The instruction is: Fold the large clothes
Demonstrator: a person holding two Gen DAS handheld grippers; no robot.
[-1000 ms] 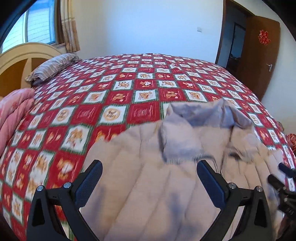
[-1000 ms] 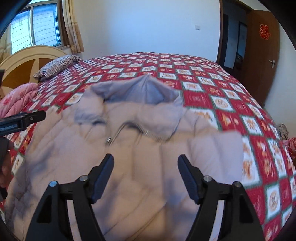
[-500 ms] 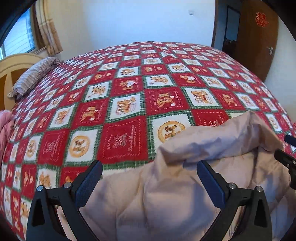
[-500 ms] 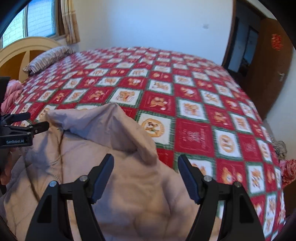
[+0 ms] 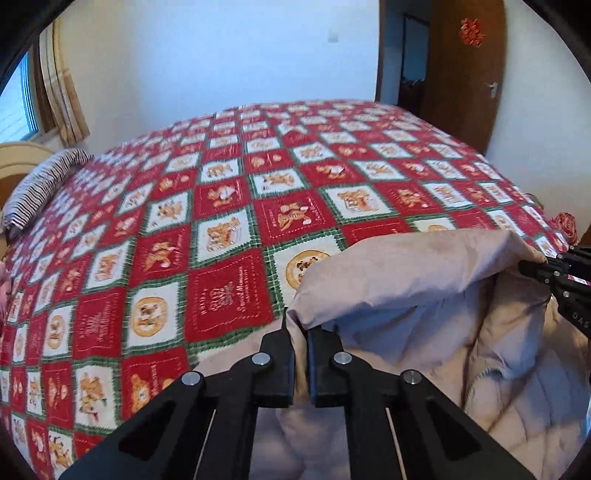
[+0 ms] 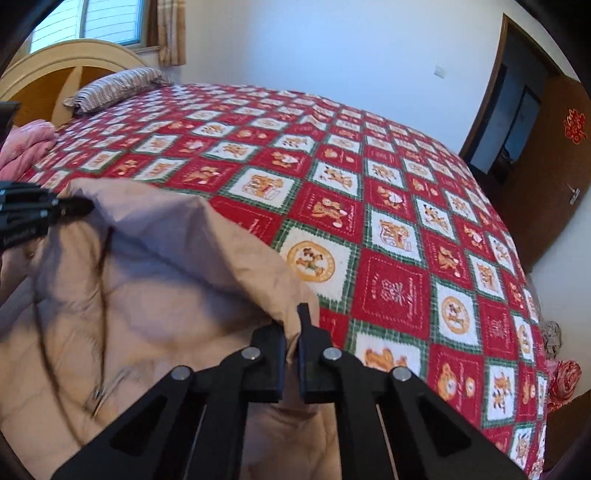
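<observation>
Wide bed [image 5: 155, 258] here, covered edge to edge in a red, white and green checked quilt [image 6: 388, 236] with cartoon patches, and nothing lies on the far stretch of it. A striped pillow [image 6: 118, 88] sits up by the pale curved headboard [image 6: 55, 70], with a pink bundle of bedding [image 6: 26, 144] just beside it at the left edge. Brown door [image 5: 465, 70] stands open at the far right, red paper decoration [image 5: 471, 32] stuck on it, curtained window [image 6: 88, 22] behind the headboard. Now the garment: a big beige padded coat [image 5: 424, 314] lies on the near side of the bed, quilted stitching showing, a zipper [image 6: 98, 397] running through its middle, its upper edge lifted into a ridge between the two tools. The left tool [image 5: 301, 332] is clamped tight on one corner of that edge, cloth pinched between its black fingers [image 5: 277, 354]. The right tool [image 6: 291, 325] is closed on the other corner, fabric bunched in the narrow gap. Each tool's tip shows at the side of the other's view, touching the same raised fold.
</observation>
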